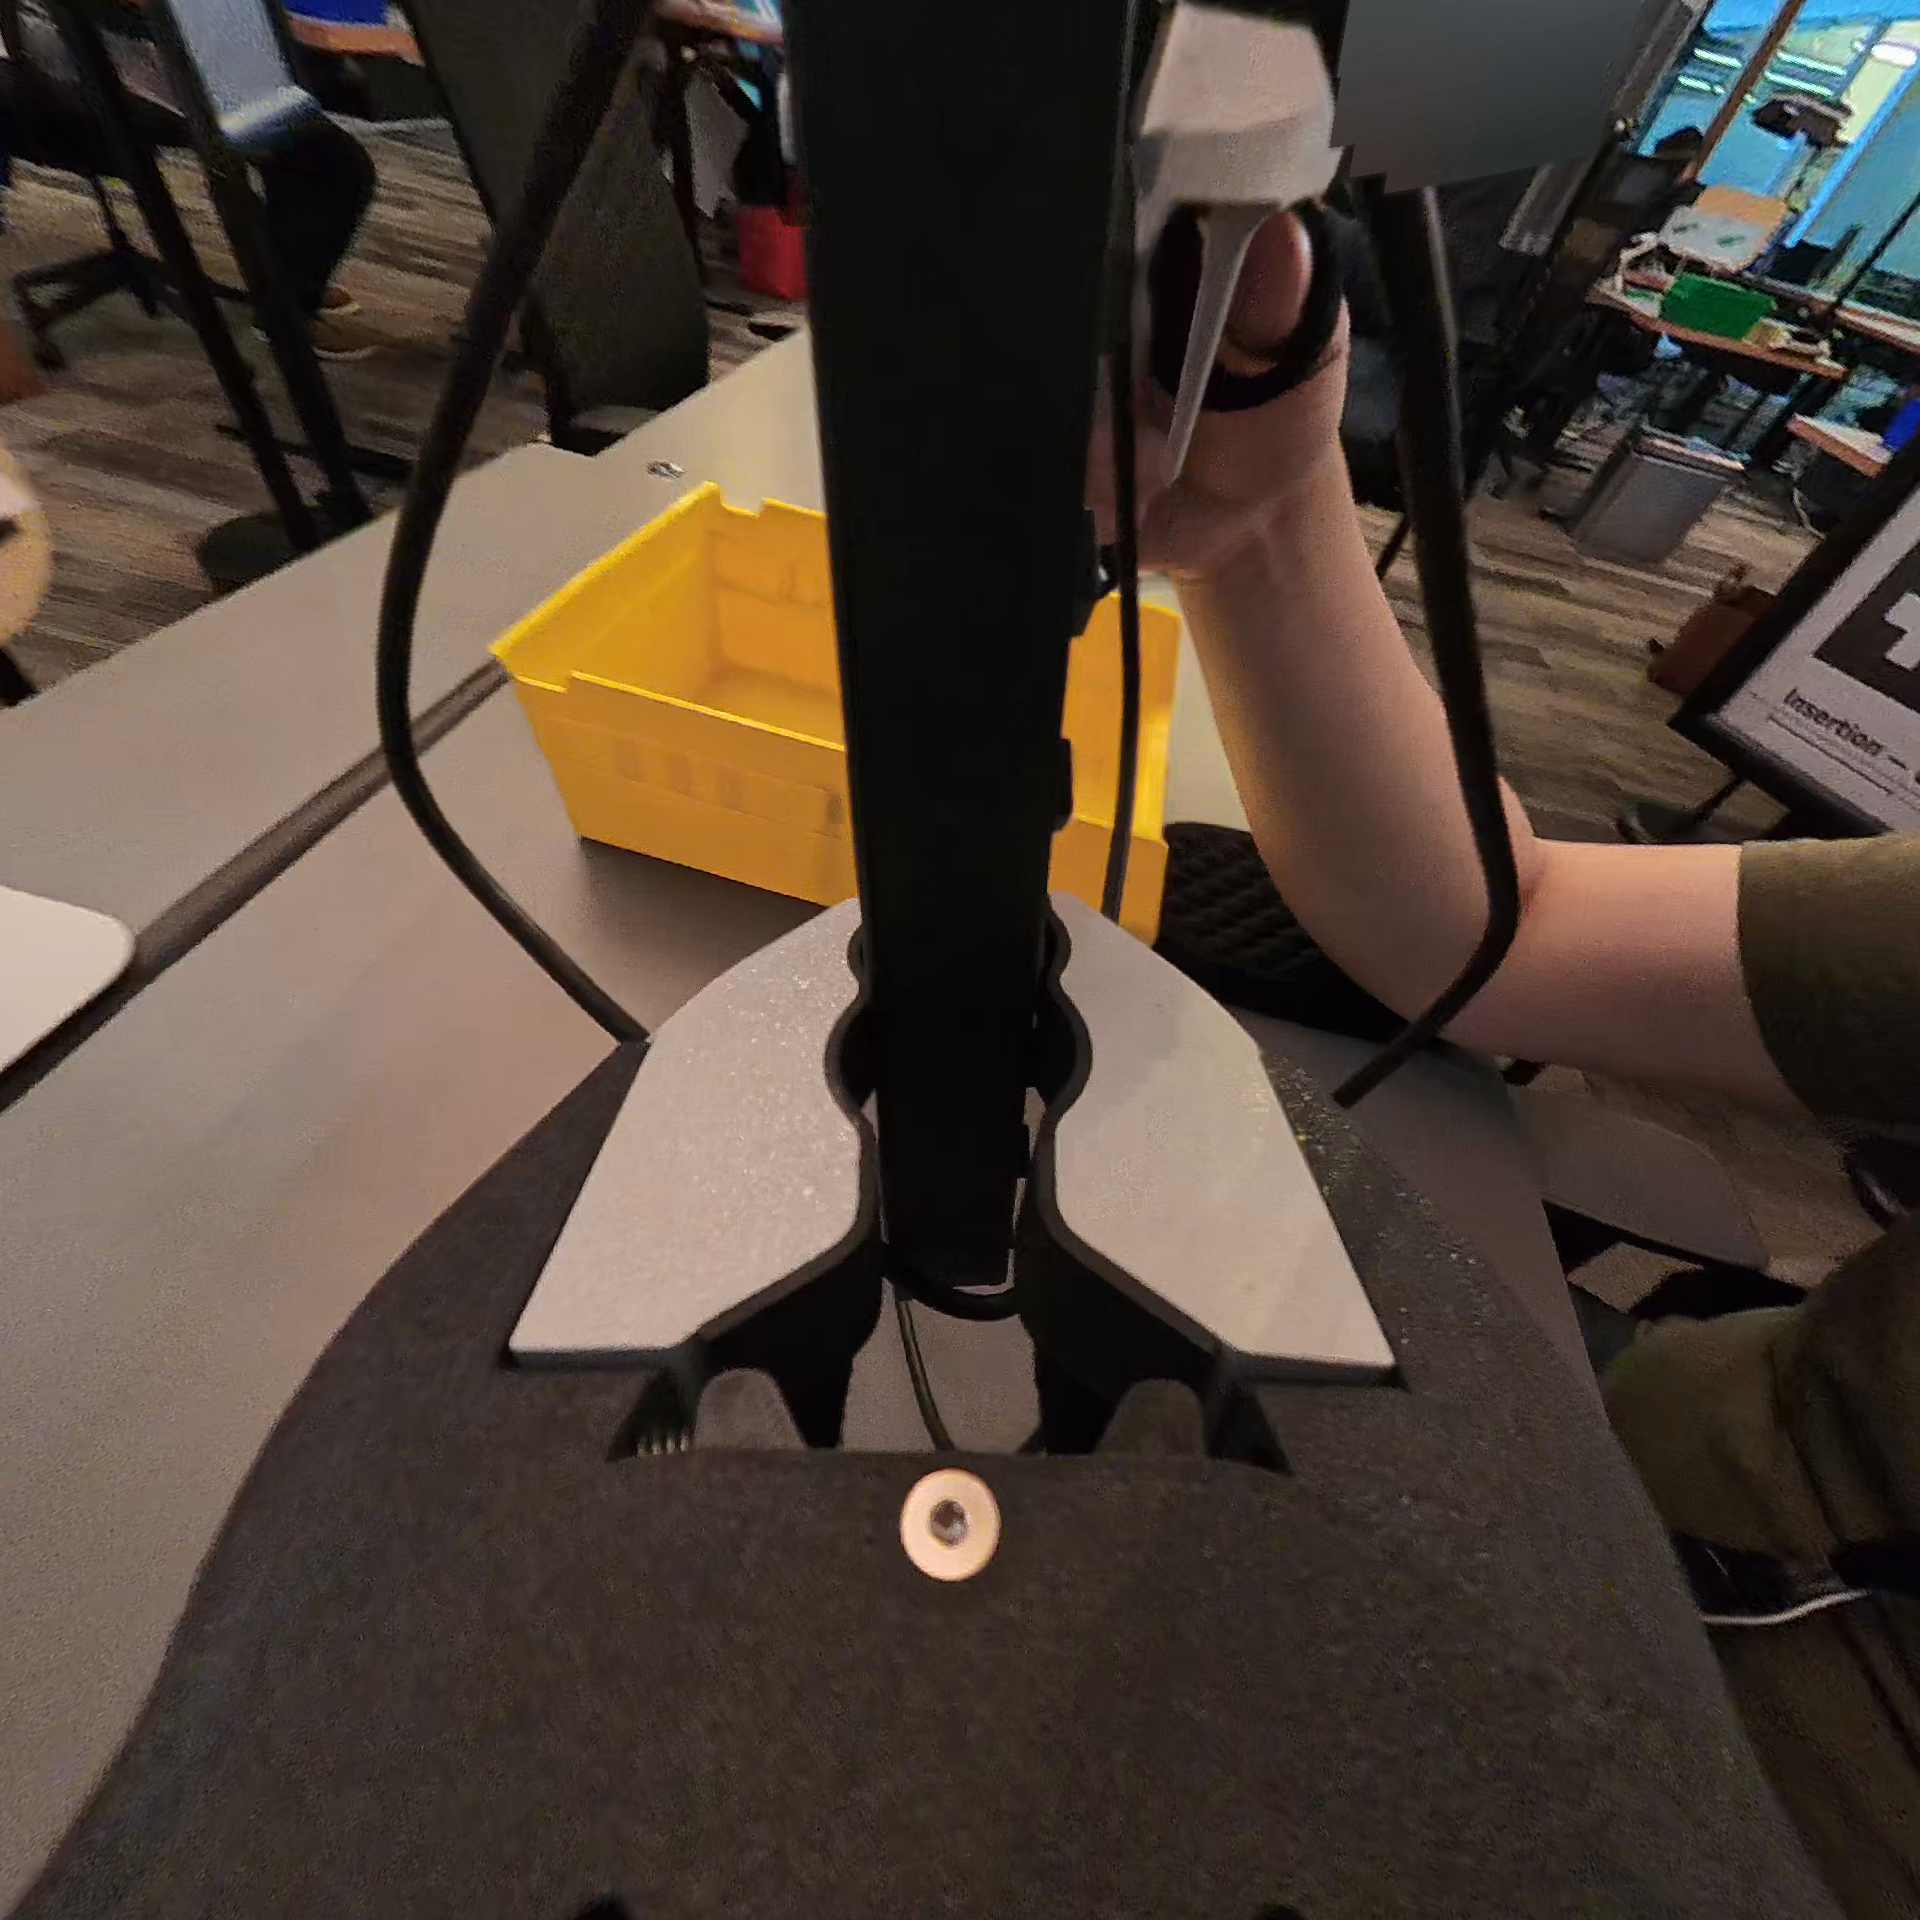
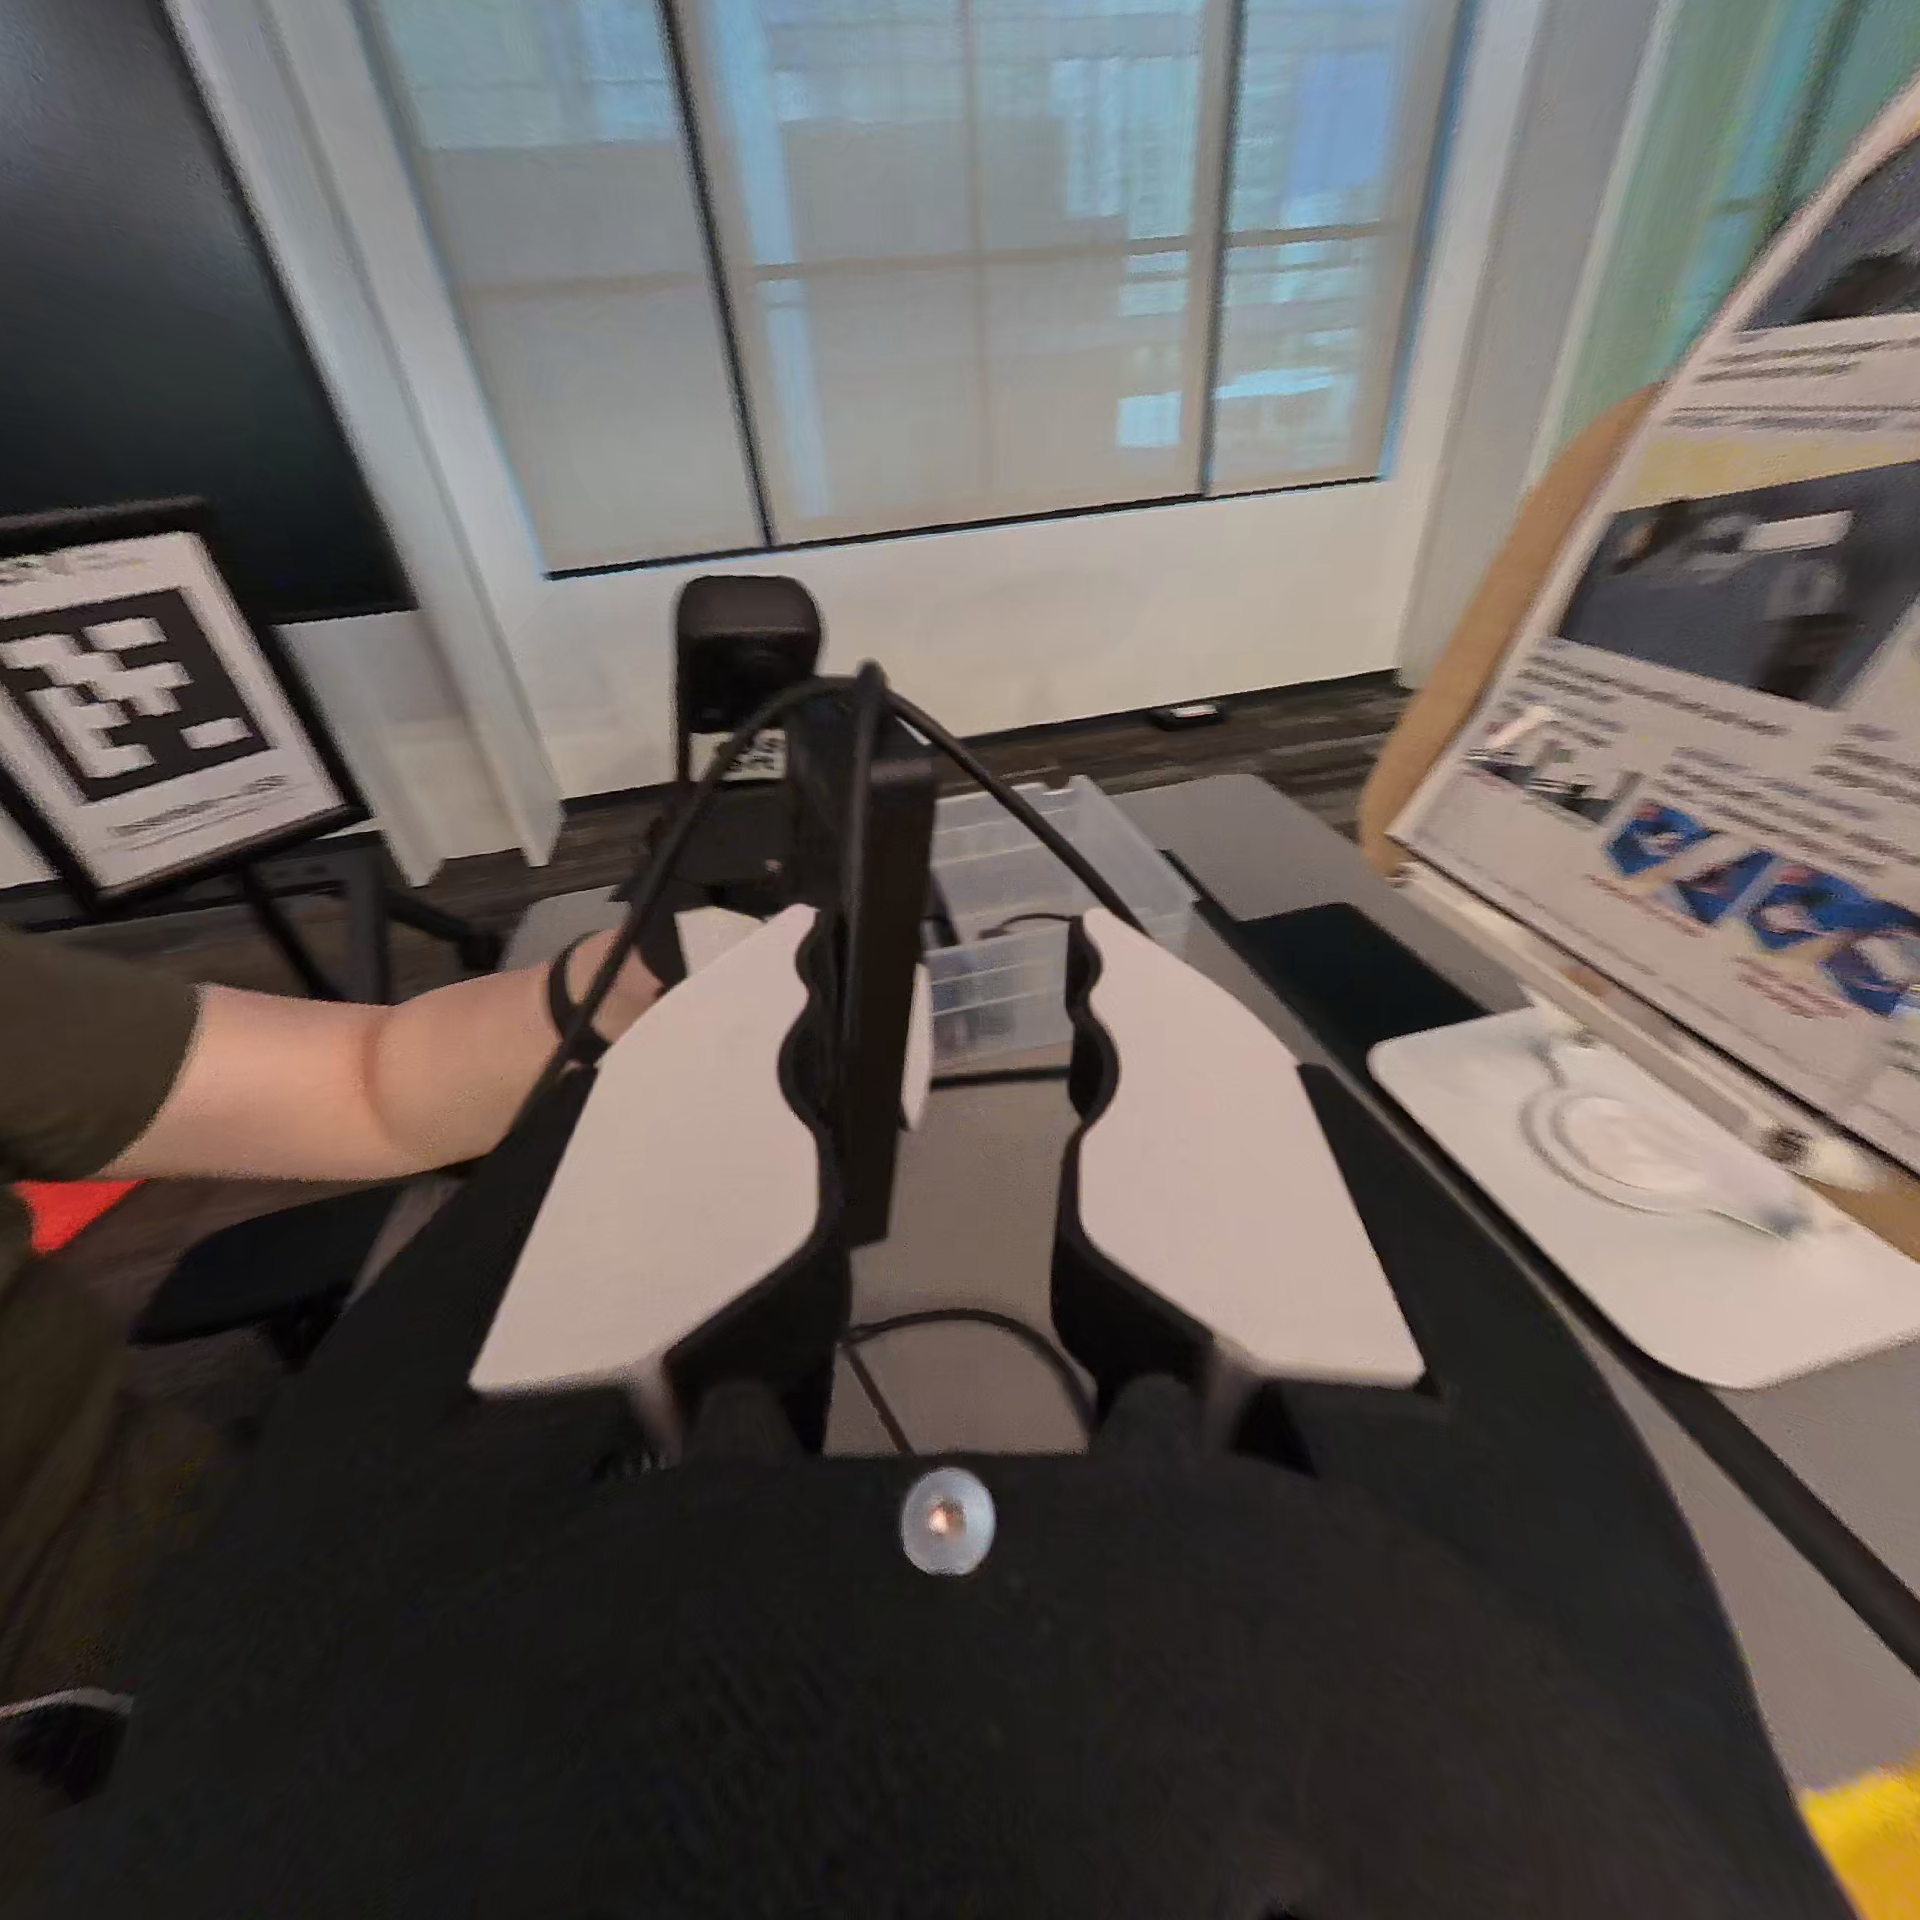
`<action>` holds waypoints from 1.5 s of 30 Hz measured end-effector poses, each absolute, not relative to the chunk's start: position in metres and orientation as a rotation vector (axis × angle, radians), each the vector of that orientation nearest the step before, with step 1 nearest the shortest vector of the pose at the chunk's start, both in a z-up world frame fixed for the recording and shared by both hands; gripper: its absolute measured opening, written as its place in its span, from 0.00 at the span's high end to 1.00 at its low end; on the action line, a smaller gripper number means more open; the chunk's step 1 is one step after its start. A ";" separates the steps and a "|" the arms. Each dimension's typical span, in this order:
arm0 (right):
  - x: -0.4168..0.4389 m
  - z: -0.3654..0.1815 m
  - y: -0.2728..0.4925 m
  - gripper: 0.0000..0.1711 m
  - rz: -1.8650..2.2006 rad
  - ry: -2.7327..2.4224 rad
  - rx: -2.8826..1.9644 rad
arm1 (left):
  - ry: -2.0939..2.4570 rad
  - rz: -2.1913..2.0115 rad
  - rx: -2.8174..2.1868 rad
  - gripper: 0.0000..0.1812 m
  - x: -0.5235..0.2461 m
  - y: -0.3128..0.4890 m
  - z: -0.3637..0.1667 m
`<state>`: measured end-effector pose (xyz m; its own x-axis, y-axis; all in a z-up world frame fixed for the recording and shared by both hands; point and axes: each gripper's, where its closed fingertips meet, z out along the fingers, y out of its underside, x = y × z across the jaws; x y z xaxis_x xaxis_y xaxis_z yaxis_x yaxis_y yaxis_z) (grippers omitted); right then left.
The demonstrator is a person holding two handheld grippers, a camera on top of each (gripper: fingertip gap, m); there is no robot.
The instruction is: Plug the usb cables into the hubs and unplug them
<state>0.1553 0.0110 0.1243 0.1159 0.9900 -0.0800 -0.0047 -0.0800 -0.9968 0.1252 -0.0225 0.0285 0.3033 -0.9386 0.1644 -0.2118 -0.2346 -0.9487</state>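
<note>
Left gripper (image 1: 951, 1039) is pinching a long black hub (image 1: 935, 623), jaws pressed against both its sides, hub sticking out forward along the fingers. Black cables (image 1: 416, 582) loop off the hub's far end and hang down either side. Behind it I see a yellow bin (image 1: 686, 717) on the grey table (image 1: 260, 1091), and the person's right hand (image 1: 1247, 395) on the other gripper's handle.

Right gripper (image 2: 940, 997) has its jaws spread. The same hub (image 2: 868, 935) shows here between its fingers, close against the left finger (image 2: 707, 1122), with a clear gap to the right one; I can't tell if it touches. Cables (image 2: 997, 790) arch over the hub's top. Clear plastic box (image 2: 1039, 914) sits on the table beyond, white pad (image 2: 1558, 1247) to the right.
</note>
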 end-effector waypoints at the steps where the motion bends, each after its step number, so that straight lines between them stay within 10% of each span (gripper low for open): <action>1: 0.159 0.126 0.017 0.73 1.132 -1.056 -1.325 | 1.040 -0.994 -1.663 0.85 0.120 -0.019 0.032; 27: 0.130 0.086 0.013 0.72 1.028 -1.154 -1.391 | 0.734 -0.813 -1.616 0.86 0.024 0.013 0.083; 45: 0.075 -0.040 -0.044 0.84 0.860 -1.860 -1.434 | 0.666 -0.718 -1.641 0.85 -0.007 0.025 0.086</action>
